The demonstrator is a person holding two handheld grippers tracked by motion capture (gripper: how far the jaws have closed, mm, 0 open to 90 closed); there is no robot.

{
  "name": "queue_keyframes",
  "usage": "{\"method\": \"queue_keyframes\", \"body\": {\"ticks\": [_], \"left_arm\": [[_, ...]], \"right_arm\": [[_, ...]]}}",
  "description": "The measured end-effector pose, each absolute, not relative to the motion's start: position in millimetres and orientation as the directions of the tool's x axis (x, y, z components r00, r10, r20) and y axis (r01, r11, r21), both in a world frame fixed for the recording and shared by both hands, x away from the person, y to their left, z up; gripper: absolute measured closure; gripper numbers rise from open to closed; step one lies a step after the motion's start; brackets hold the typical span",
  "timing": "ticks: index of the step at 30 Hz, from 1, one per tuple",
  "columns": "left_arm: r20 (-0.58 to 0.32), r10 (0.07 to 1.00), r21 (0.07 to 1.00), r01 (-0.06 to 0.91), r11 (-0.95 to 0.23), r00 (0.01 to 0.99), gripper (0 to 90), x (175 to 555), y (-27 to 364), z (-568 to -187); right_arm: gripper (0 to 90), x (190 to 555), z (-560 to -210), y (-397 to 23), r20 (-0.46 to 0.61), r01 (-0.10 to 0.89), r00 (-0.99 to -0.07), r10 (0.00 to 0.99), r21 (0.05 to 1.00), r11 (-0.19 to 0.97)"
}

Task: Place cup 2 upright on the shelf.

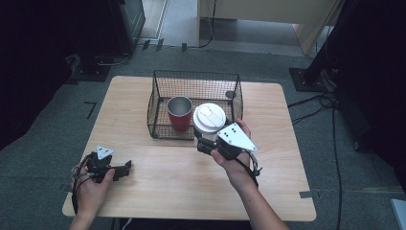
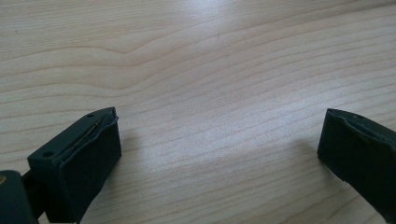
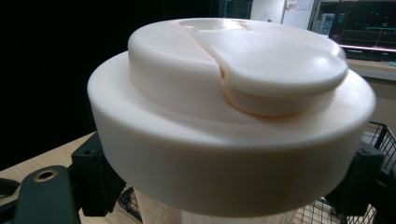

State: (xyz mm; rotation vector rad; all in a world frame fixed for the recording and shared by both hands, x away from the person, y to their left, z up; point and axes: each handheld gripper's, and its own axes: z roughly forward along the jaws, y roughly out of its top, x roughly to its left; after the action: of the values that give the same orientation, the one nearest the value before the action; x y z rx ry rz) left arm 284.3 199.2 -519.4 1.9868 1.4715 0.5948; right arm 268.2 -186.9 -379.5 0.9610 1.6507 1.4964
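Standing under everything is the light wooden table (image 1: pixel 158 182), and toward its far side a black wire basket (image 1: pixel 160 98) is sitting with a red cup (image 1: pixel 179 115) with a metal-grey inside upright in it. Hanging over the basket's near right corner is a white cup with a lid (image 1: pixel 208 117), the thing in hand. Its lid is looking broad and creamy white, a stepped round disc with a raised centre and a rounded flap lying across the top, a faint orange-brown line tracing the flap's edge in the right gripper view. Below the lid a pale cup wall is narrowing downward. The cup is standing upright, its long axis running vertical, lid facing up and base pointing down toward the basket's edge.

The right gripper (image 1: pixel 207 143) is clamping the cup just under the lid, one black jaw pressing on each side of it, with the person's hand wrapping the gripper from behind. The left gripper (image 1: pixel 125 167) is resting low at the table's near left, well apart from the basket, its jaws standing wide with only bare wood between them.
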Motion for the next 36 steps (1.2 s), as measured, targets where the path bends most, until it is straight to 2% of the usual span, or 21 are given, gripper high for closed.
{"method": "queue_keyframes", "body": {"ticks": [16, 36], "left_arm": [[0.009, 0.957, 0.686, 0.694, -0.217, 0.29, 0.1, 284, 199, -519], [0.009, 0.957, 0.686, 0.694, -0.217, 0.29, 0.1, 284, 199, -519]], "right_arm": [[15.7, 281, -364, -189, -0.026, 0.051, -0.455, 0.89, 0.997, 0.055], [15.7, 315, -343, -196, -0.022, 0.041, -0.402, 0.915, 0.998, 0.042]]}}
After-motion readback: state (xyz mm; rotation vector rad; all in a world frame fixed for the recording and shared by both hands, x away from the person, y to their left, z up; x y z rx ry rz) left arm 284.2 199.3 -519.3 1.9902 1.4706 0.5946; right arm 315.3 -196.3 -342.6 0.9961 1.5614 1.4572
